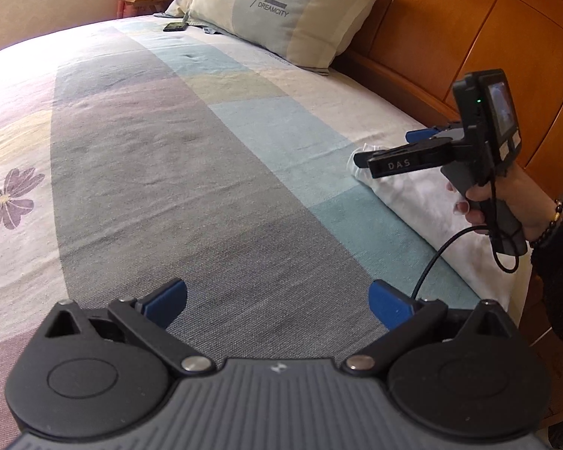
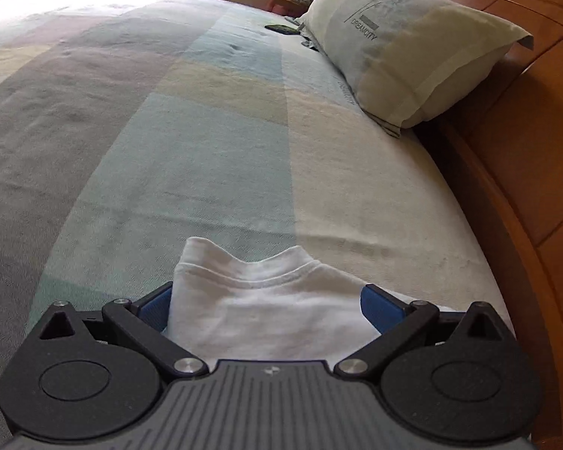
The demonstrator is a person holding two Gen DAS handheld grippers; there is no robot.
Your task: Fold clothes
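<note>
A folded white garment [image 2: 266, 300] lies on the bed near its right edge; it also shows in the left wrist view [image 1: 413, 202]. My right gripper [image 2: 268, 305] is open, its blue pads on either side of the garment's folded end, just above it. In the left wrist view the right gripper [image 1: 390, 150] hovers over the garment, held by a hand. My left gripper [image 1: 277, 303] is open and empty over the grey stripe of the bedspread, left of the garment.
The striped, flowered bedspread [image 1: 169, 150] covers the bed. A pillow [image 1: 281, 11] leans on the wooden headboard [image 1: 469, 37] at the far right. A dark phone [image 1: 175, 26] lies by the pillow. A cable [image 1: 431, 258] hangs from the right gripper.
</note>
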